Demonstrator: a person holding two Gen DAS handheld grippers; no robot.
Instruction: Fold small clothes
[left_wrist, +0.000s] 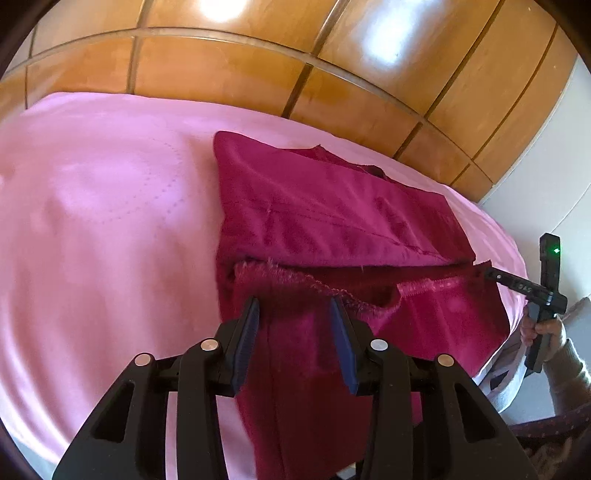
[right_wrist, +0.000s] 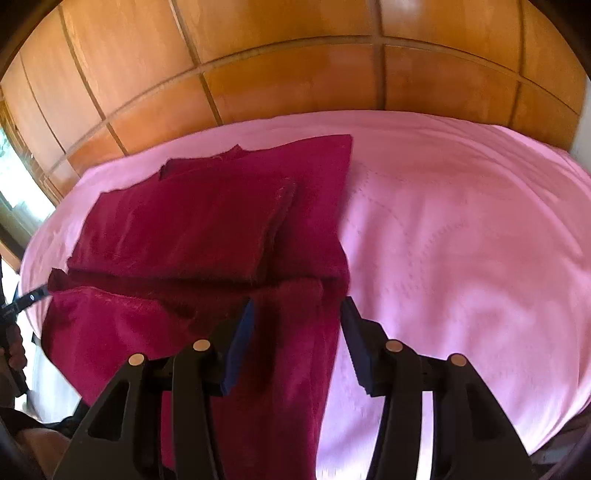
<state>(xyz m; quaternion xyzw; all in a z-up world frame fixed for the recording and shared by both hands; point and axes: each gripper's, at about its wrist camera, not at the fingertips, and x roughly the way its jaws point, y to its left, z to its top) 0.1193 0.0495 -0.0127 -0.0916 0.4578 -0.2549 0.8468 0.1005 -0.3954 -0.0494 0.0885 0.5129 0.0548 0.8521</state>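
Observation:
A dark red velvety garment (left_wrist: 332, 206) lies folded on a pink bedsheet (left_wrist: 110, 206), its near part hanging over the bed's front edge. My left gripper (left_wrist: 296, 308) is open at the garment's left side, its blue pads apart over the frayed fold, not pressing on it. The right gripper (left_wrist: 484, 272) shows side-on at the cloth's right corner. In the right wrist view the garment (right_wrist: 207, 221) fills the left half. My right gripper (right_wrist: 298, 309) stands open, straddling the cloth's right edge on the sheet (right_wrist: 461, 240). The left gripper (right_wrist: 42, 292) touches the cloth's left corner.
A wooden panelled wardrobe (left_wrist: 295, 66) rises behind the bed. A white wall (left_wrist: 554, 177) stands at the right. A hand (left_wrist: 546, 328) in a pale sleeve holds the right gripper's handle. A bright window (right_wrist: 11, 173) shows at the left of the right wrist view.

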